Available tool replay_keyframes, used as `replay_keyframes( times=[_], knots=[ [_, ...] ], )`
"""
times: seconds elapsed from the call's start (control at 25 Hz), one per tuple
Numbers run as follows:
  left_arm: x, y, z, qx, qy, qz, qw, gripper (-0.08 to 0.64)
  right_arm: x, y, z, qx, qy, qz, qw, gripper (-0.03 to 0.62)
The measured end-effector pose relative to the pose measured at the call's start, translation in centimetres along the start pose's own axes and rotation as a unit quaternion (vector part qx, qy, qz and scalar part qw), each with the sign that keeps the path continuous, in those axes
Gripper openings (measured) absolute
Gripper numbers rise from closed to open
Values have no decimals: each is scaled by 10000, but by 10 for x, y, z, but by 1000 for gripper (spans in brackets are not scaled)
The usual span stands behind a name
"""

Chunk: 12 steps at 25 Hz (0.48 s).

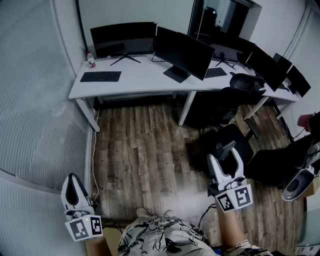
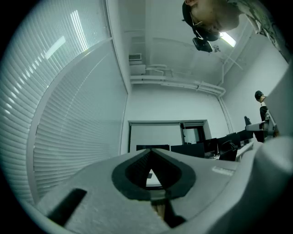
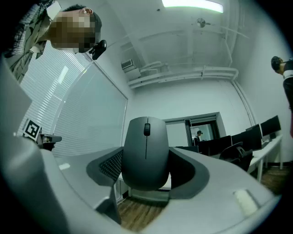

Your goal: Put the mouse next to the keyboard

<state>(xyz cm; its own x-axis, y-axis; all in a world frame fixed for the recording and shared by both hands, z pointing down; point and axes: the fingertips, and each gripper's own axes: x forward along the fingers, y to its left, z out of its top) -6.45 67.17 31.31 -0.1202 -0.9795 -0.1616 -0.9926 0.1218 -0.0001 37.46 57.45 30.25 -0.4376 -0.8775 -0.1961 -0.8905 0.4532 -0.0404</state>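
Grey mouse [image 3: 145, 153] pinched in right tongs [image 3: 147, 169], lower right of head view; keyboard [image 1: 100, 76] on bench [image 1: 147, 80] upper left, well apart. Empty left tongs [image 2: 150, 154] pressed together. Carry, placing not yet done.

Grey mouse [image 3: 145, 153], black keyboard [image 1: 100, 76], white desk [image 1: 145, 76], brown plank floor [image 1: 140, 150]

An office — a long white surface [image 1: 145, 80] lines the walls, carrying a row of dark monitors [image 1: 182, 52] and a keyboard [image 1: 100, 76], with black swivel chairs [image 1: 247, 82] drawn up to it — plus slatted blinds [image 2: 68, 114], a wood-look floor [image 1: 145, 140] and a ceiling strip light [image 3: 192, 3].
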Motion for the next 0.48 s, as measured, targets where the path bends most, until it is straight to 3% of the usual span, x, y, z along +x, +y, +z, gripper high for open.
replay_keyframes(
  times=[0.48],
  knots=[
    [13,25,-3,-59,-3,-108,9999,3,17,25,0,-49,-7,-51,10000,299]
  ],
)
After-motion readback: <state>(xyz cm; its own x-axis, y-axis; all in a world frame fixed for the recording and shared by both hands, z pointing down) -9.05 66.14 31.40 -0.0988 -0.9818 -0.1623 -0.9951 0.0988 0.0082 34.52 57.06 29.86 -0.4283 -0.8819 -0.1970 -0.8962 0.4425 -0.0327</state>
